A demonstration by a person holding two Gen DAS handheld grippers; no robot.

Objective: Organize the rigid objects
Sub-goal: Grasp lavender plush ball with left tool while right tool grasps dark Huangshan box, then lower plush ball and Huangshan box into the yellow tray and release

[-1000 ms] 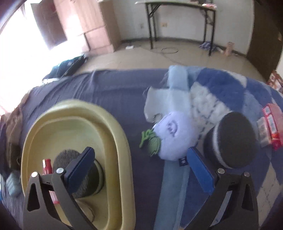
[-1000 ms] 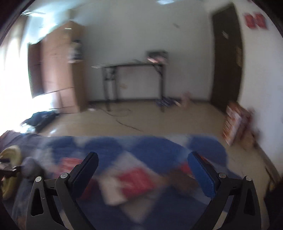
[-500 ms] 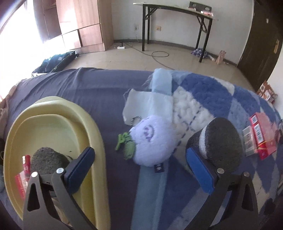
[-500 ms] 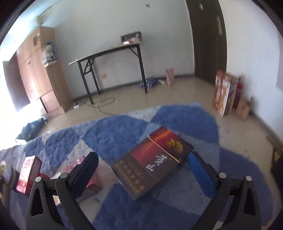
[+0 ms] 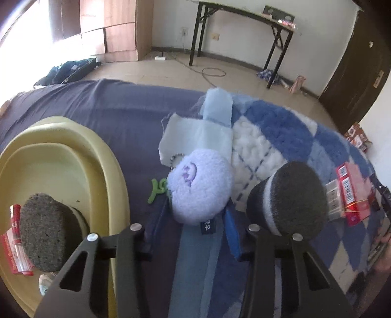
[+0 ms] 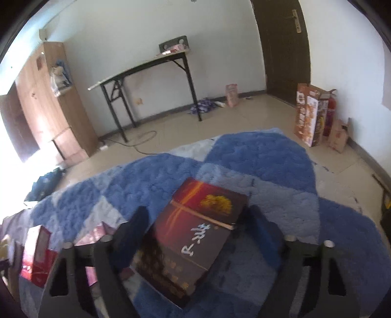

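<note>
Right wrist: gripper (image 6: 195, 220) fingertips blurred beside dark box (image 6: 188, 234).

home bedroom: bed with blue checked fleece blanket (image 6: 256, 156) near; far wall has wooden wardrobe (image 6: 46, 102) left, folding table (image 6: 146, 71), dark door (image 6: 283, 44) right; tiled floor.

Both wrist cameras looked steeply down and close along their fingers: the left over the yellow basin (image 5: 105, 156), the right over the blue blanket (image 6: 256, 156). Both caught the folding table (image 5: 244, 14) beyond.
</note>
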